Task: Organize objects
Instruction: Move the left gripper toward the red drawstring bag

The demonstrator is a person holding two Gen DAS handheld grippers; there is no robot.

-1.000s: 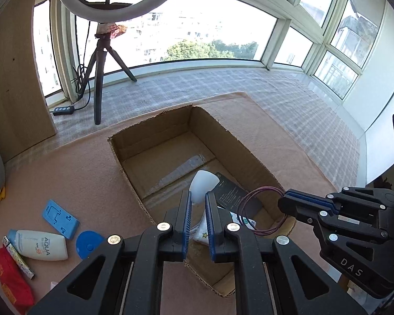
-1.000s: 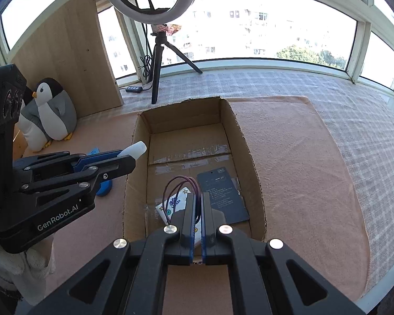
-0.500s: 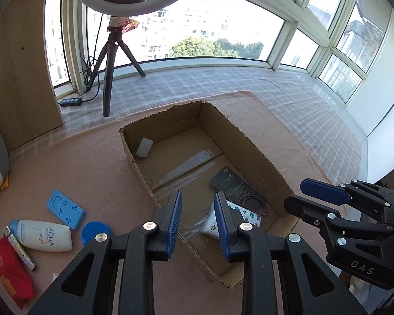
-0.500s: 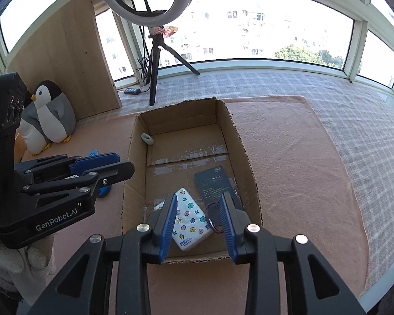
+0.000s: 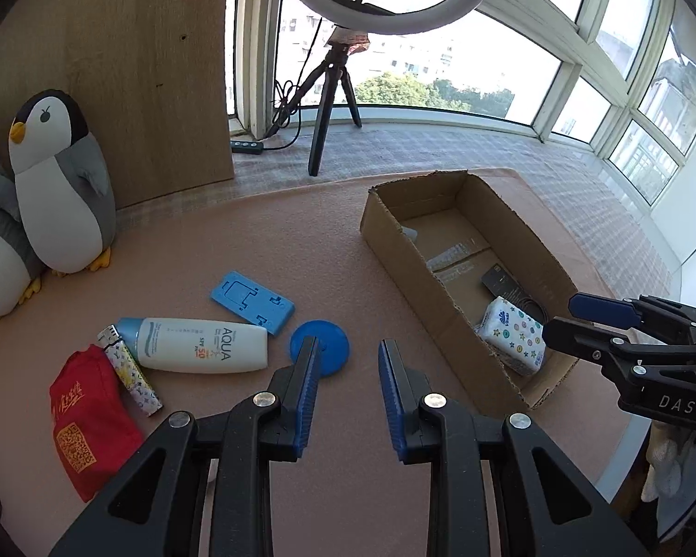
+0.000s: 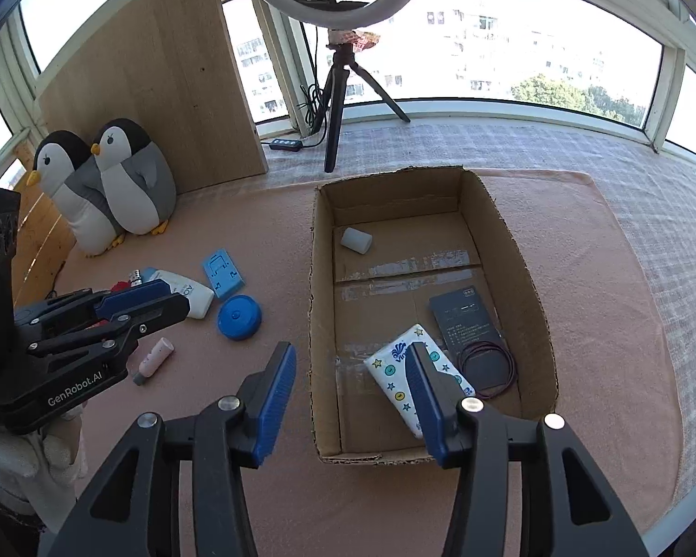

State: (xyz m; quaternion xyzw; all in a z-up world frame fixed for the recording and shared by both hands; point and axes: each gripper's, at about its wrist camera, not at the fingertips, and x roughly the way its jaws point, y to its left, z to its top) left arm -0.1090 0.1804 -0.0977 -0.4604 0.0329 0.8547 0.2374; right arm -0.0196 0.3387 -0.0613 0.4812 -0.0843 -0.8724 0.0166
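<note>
An open cardboard box [image 6: 524,274] [image 5: 385,236] sits on the pink mat. It holds a small white cap [image 6: 356,239], a dark card [image 6: 464,315], a purple cord loop [image 6: 487,366] and a star-patterned tissue pack [image 6: 394,376] [image 5: 512,334]. Left of the box lie a blue disc [image 5: 320,348] [image 6: 239,317], a blue phone stand [image 5: 253,304], a white AQUA bottle [image 5: 199,346], a patterned lighter [image 5: 130,378], a red pouch [image 5: 88,417] and a pink tube [image 6: 153,359]. My left gripper [image 5: 348,390] is open and empty above the disc. My right gripper [image 6: 350,399] is open and empty over the box's near end.
Two plush penguins [image 6: 106,185] stand at the back left by a wooden board [image 6: 162,83]. A ring light on a tripod [image 6: 338,106] and a power strip [image 6: 285,144] stand behind the box. The mat's edge runs along the right [image 6: 663,371].
Both grippers opened and let go: the white cap now lies in the box's far corner, the cord loop on the card. The left gripper swung left toward the loose items.
</note>
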